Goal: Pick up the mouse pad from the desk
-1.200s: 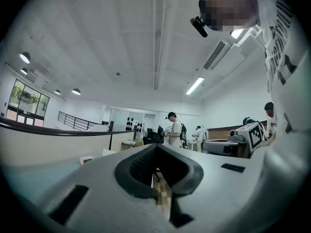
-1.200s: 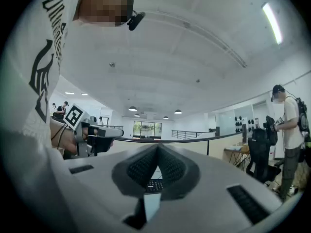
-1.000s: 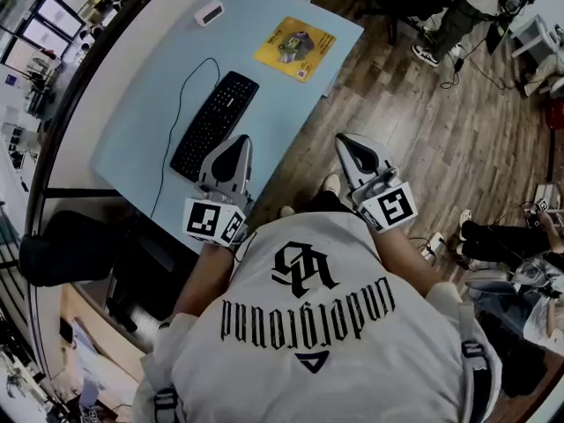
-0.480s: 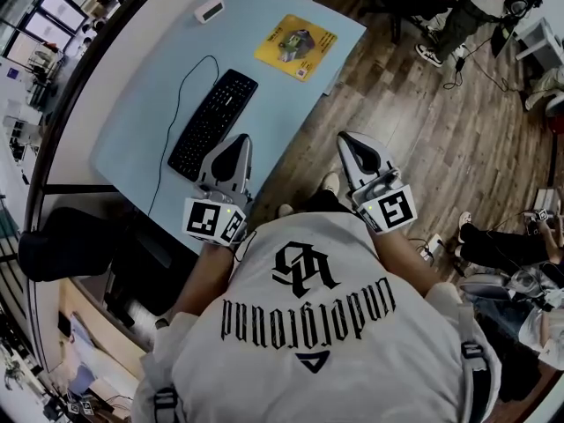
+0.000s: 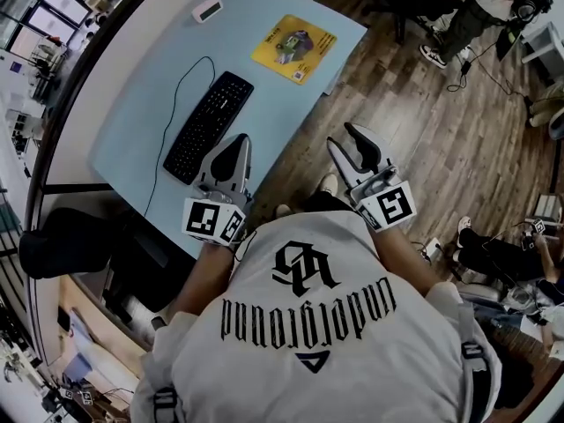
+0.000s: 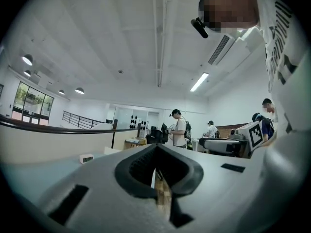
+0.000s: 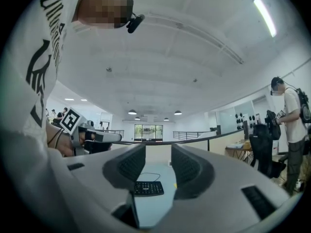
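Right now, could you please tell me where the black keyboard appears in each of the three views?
Head view: the keyboard, upper left of centre, lying diagonally.
Left gripper view: not in it.
Right gripper view: low, just left of centre.
Shared landmark: the pale blue desk, in all three views.

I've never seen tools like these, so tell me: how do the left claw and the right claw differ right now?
The left claw is shut; the right claw has just been opening, jaws apart. The left claw hangs over the blue desk beside the keyboard; the right claw is over wooden floor. Both hold nothing.
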